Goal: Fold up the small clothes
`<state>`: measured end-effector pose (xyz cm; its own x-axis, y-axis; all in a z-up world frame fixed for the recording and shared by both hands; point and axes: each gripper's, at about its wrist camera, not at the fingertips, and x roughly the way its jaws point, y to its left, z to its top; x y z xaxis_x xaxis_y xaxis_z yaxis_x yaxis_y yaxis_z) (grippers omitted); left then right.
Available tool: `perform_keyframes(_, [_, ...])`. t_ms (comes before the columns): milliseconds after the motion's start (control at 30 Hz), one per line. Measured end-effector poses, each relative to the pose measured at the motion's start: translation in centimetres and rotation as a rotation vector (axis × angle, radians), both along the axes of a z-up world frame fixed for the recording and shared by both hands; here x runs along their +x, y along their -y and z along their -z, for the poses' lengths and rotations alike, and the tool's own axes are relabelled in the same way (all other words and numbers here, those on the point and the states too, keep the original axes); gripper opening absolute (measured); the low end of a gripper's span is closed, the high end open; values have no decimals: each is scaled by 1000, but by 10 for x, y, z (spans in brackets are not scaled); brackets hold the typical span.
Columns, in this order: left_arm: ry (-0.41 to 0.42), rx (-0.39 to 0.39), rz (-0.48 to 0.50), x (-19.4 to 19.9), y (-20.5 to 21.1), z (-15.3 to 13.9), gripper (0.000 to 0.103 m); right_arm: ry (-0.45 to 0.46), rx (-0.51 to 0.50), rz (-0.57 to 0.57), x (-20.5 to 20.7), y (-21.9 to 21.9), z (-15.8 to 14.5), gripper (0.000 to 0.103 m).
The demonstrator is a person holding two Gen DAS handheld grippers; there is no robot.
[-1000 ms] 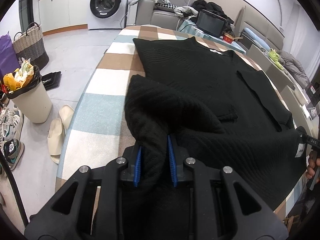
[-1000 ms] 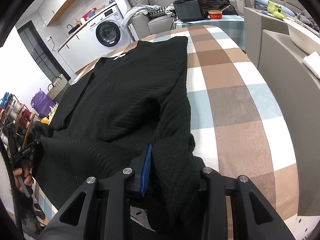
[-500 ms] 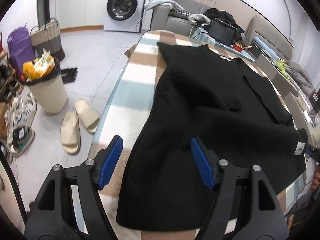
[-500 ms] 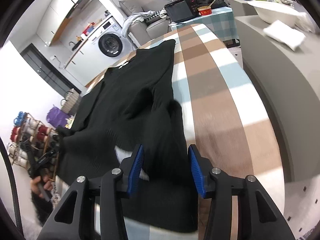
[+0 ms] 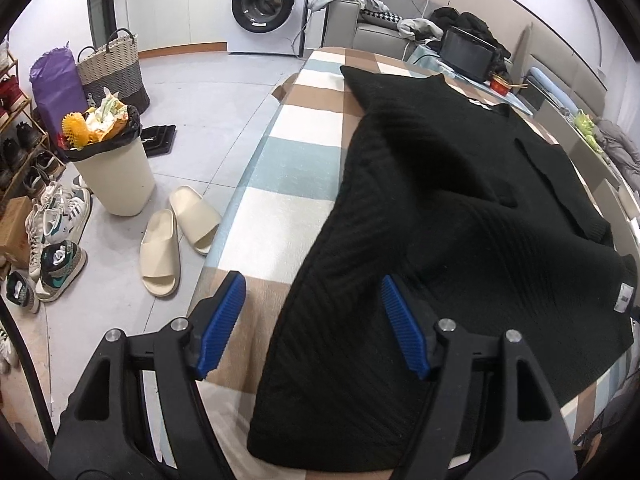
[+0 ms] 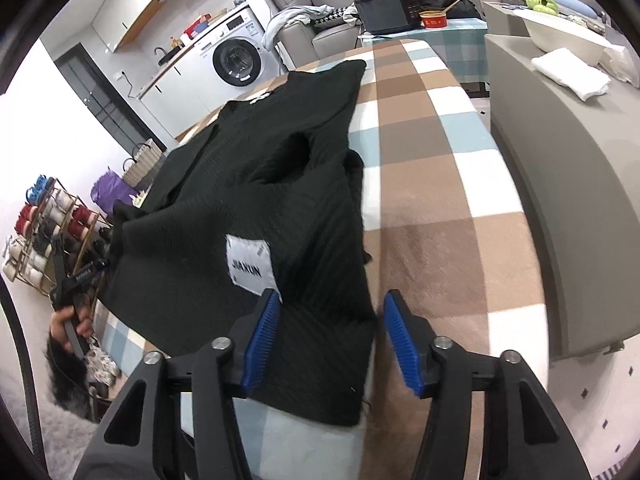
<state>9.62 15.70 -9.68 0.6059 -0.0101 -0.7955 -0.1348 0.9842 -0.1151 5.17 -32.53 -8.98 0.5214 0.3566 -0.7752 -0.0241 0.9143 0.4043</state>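
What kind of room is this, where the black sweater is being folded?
Most likely a lived-in home, an open living area with a laundry corner. A front-loading washing machine stands under a counter, a grey sofa holds piled clothes, and slippers lie beside the table.

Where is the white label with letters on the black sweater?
In the right wrist view, the white label sits on the black knitted sweater, just ahead of the open right gripper, near the hem at the checked table end.
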Motion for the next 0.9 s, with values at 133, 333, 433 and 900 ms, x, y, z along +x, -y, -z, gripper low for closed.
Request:
perform_keyframes(133, [-7, 43, 28, 9, 7, 4, 68, -8, -36, -2, 1, -1, 4, 58])
perform_keyframes(333, [10, 29, 106, 17, 21, 0, 8, 33, -87, -70, 9, -17, 4, 28])
perform_keyframes(433, [64, 28, 123, 9, 25, -11, 4, 73, -147, -108, 7, -28, -3, 7])
perform_keyframes(900, [310, -63, 105, 29, 15, -100, 3, 367, -54, 73, 28, -21, -85, 6])
